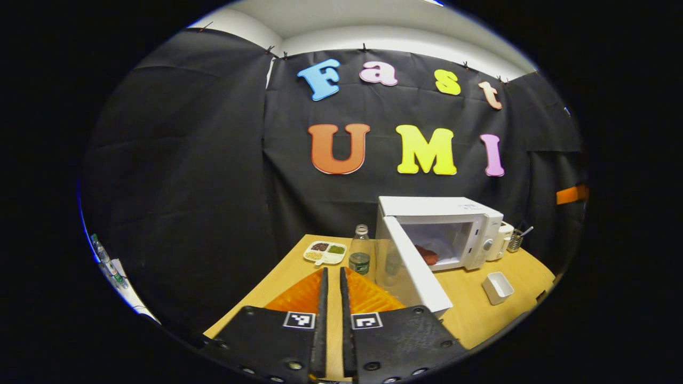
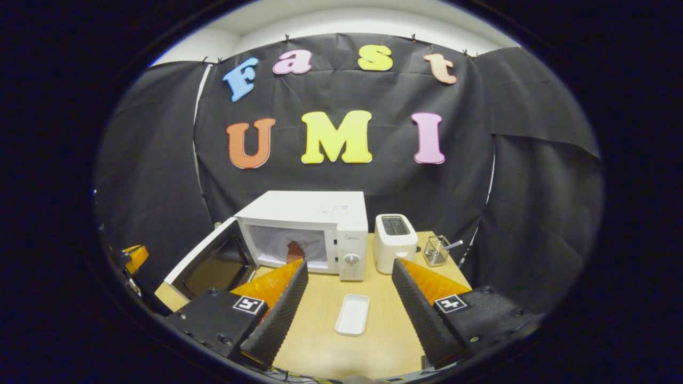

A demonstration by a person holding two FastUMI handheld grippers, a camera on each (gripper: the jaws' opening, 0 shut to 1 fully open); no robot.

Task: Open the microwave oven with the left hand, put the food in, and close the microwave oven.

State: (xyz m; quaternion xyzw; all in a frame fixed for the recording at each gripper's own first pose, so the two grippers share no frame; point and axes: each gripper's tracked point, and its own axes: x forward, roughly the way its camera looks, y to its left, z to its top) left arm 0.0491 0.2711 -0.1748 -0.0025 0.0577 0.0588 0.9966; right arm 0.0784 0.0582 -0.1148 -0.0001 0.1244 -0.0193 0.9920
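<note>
Two of three steps: judged done; the microwave oven (image 2: 304, 232) stands with its door (image 2: 211, 261) swung out to the left, and a reddish piece of food (image 2: 294, 249) lies inside the cavity.
Step left: closing the door, which from these pictures has not yet begun.
Food: on the cavity floor, toward the left of the opening in the right gripper view; its exact kind is hard to tell at this size, perhaps meat.
Left gripper (image 1: 332, 277): fingers nearly together, only a thin slit between them, gripping nothing; it sits near the table's front edge, well apart from the door (image 1: 413, 266), which lies ahead and to its right.
Right gripper (image 2: 349, 266): fingers spread wide, empty; the microwave oven is far ahead and slightly left, the food seen just past its left finger.
White tray (image 2: 352, 314): empty, on the table (image 2: 320, 346) between the right gripper's fingers, near side of the oven.
Next move calls for: the left gripper reaching the outer face of the door and pushing it shut.
Risk: the bottle (image 1: 361, 250) stands close beside the door.
</note>
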